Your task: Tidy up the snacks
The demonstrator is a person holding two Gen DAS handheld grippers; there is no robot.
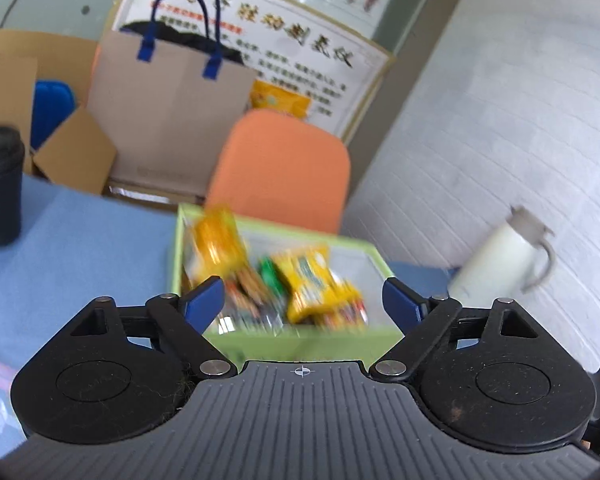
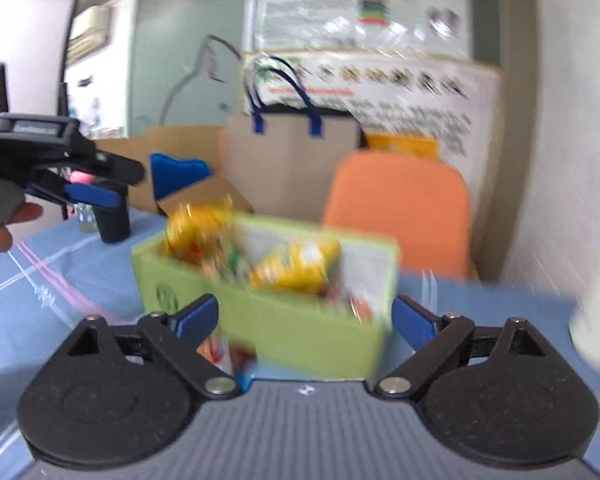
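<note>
The left gripper (image 1: 303, 296) at lower centre gapes wide, holding nothing, its blue fingertips flanking the green box (image 1: 300, 342) of snack packets (image 1: 306, 282) at mid-frame. The right gripper (image 2: 305, 318) is equally spread and empty before the same box (image 2: 300, 336). Only the right view shows a packet (image 2: 228, 354) on the bench (image 2: 80, 276) beside the box. The left view alone shows a white flask (image 1: 500, 256) at right. Blue bench lies bare at left.
</note>
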